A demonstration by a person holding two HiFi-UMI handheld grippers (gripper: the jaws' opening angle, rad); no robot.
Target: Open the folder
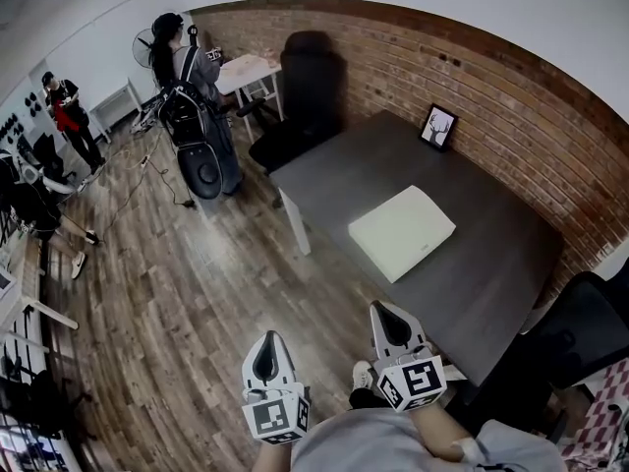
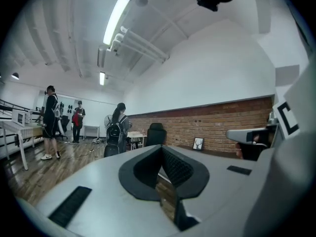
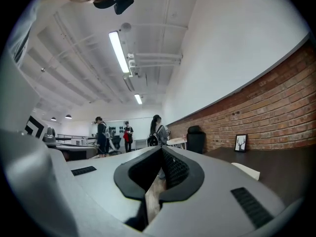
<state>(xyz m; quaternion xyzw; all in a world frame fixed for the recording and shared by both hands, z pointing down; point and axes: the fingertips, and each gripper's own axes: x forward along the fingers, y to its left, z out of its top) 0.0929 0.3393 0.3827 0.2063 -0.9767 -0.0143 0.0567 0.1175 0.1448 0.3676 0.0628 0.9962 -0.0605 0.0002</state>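
Your left gripper [image 1: 267,344] has its jaws together with nothing between them. Your right gripper [image 1: 388,319] is the same: jaws together, empty. Both are held side by side close to your body and point toward the far side of the room.

Markings: each gripper carries a cube with black-and-white square markers, the left cube [image 1: 276,418] and the right cube [image 1: 413,383]. The framed picture [image 1: 438,127] at the far end of the table shows a deer's head with antlers.

The folder [image 1: 402,231] is pale and closed. It lies flat near the middle of the dark table [image 1: 496,264], turned at an angle to the table's edges, with bare tabletop all round it.

Clearance: the right gripper's tip is just short of the table's near edge, and the left is over the wooden floor [image 1: 177,303]. A brick wall [image 1: 511,96] bounds the table's far side. One black chair [image 1: 305,96] stands at the far end, and another [image 1: 580,332] at the near right. A person with a backpack [image 1: 187,72] stands well apart at the far left.
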